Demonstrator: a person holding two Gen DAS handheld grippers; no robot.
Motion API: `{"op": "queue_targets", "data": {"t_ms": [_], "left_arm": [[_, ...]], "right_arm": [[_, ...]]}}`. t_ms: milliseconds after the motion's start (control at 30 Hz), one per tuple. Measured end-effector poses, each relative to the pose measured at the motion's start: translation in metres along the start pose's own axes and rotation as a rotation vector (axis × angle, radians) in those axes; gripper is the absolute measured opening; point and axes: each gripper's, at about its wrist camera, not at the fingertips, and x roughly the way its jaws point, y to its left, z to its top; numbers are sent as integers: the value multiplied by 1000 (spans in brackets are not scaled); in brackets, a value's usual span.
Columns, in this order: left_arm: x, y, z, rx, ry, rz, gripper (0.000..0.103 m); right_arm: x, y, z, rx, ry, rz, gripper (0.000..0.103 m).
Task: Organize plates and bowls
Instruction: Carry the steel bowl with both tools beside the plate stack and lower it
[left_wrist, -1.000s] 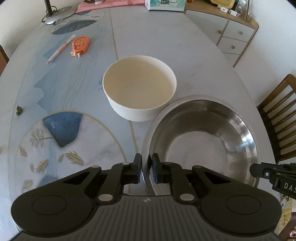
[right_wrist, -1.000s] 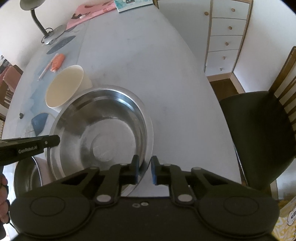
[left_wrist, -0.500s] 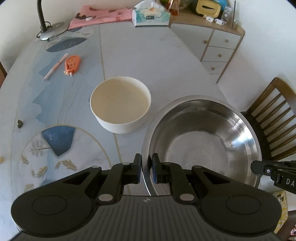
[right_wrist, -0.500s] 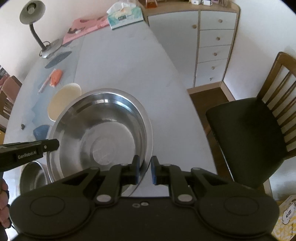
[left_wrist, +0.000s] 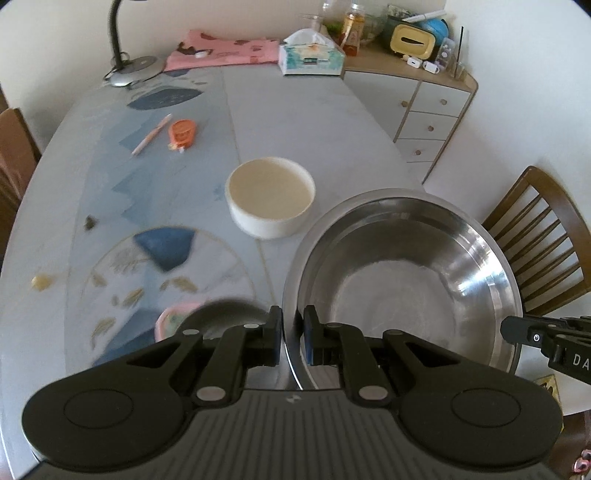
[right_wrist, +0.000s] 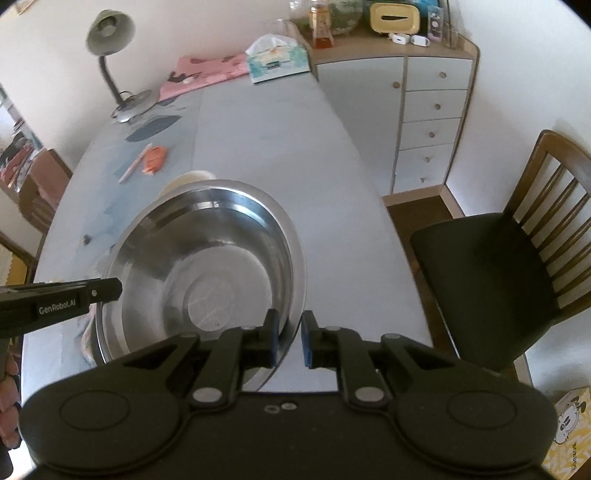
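While both tongs pinch the rim of the steel basin — the left tongs on its left rim, the right tongs on its right rim — it hangs above the worktop, near the worktop's near edge. The white bowl lies ahead and to the left, nearer the left tongs. Only the left view shows 1 smaller steel bowl below the basin; probably the basin goes down there.

Desk lamp, tissue box, pink cloth — pen beside orange dispenser, wooden chair.
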Motion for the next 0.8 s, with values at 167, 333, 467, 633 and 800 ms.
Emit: {"op": "queue_targets", "data": {"t_ms": [167,333,467,633,800], "left_arm": [[-26,25,-32,-26,9,12,11],[-49,50,-65,-48,17,23,11],[-63,67,-91,-62,19,41,11],[-73,86,-124,-80,27,68,11],[-76,106,-159,-95,52,98,11]], "right_arm": [[-15,28,-24,-33,5,17,13],[-26,54,-48,-63,12,41,13],[-31,71,-68,-86,21,60,13],[-27,92,-93,-107,49,80,13],[-17,110,-120,-128,93,98,13]]}}
